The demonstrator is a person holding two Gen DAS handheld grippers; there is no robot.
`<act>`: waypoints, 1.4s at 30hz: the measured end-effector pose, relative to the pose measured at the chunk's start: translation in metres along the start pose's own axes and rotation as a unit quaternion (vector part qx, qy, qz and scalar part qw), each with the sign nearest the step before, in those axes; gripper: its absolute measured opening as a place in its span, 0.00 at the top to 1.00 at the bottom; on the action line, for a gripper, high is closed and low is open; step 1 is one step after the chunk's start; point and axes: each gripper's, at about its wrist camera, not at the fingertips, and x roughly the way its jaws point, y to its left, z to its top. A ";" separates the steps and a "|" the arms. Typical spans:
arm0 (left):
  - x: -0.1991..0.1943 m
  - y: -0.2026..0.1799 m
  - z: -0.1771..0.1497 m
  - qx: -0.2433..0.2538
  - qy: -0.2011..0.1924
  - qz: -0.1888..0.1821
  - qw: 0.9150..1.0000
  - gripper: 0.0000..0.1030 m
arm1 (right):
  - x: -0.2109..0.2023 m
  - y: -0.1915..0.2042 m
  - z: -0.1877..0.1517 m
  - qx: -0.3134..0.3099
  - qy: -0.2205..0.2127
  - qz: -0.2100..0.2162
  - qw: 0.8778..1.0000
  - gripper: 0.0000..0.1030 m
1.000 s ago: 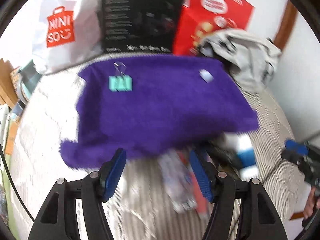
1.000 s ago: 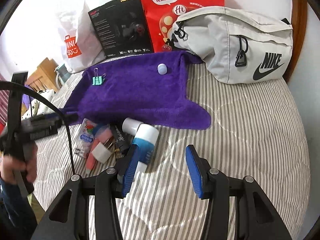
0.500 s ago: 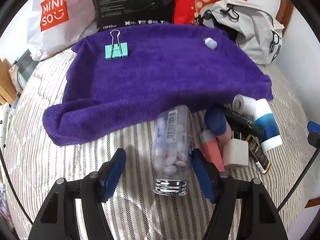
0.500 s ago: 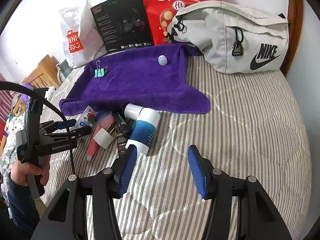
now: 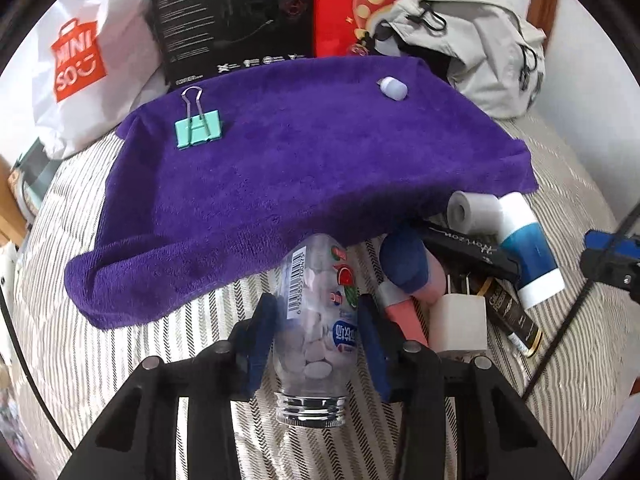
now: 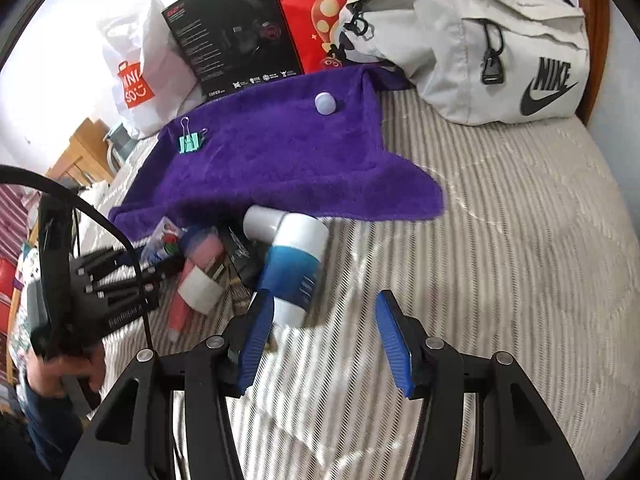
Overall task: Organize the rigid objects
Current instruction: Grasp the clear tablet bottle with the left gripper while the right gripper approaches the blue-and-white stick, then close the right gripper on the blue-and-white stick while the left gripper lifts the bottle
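Left claw (image 5: 316, 332) is down low at the bottom centre of its frame, blue pads bracketing the clear tablet bottle (image 5: 320, 320) — they sit right against its sides, so it looks pinched, though whether the squeeze is firm I can't quite call. The bottle lies on the striped bed (image 5: 100, 360), silver cap toward the camera, its far end tucked at the near edge of the purple towel (image 5: 300, 168).

Over to the right claw (image 6: 324, 340) — spread wide, nothing between the pads, hovering over bare bedding at lower centre of its view. Just up and left of it lies the white-and-blue bottle (image 6: 294, 264).

Scoreboard, as far as this shows: two pieces sit on the towel, the teal binder clip (image 5: 198, 133) at upper left and the small lilac cap (image 5: 394, 88) at upper right, well apart from each other. If the towel is the tidy zone, that's two done.

Plenty left. Bunched just off the towel's near edge at right of the left view: the white charger plug (image 5: 460, 322), a pink tube (image 5: 400, 304) with a blue cap, a dark slim box (image 5: 468, 250), a grey roll (image 5: 470, 210) and that white-and-blue bottle. So the tablet bottle reads as the third item in play, with the pile behind it untouched — early going, I'd judge.
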 end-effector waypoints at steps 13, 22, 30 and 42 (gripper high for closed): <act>-0.001 -0.001 -0.004 0.008 -0.004 -0.005 1.000 0.61 | 0.053 0.015 0.016 0.011 0.025 -0.011 1.000 0.49; -0.003 0.001 -0.007 0.009 -0.008 -0.008 1.000 0.61 | 0.045 -0.002 0.014 -0.007 0.023 -0.086 0.996 0.49; -0.003 0.001 -0.006 0.012 -0.006 -0.008 1.000 0.61 | 0.043 -0.008 0.009 -0.031 0.016 -0.115 0.993 0.65; -0.002 0.000 -0.006 0.007 -0.009 -0.004 1.000 0.61 | 0.042 -0.010 0.005 -0.071 0.020 -0.099 0.992 0.64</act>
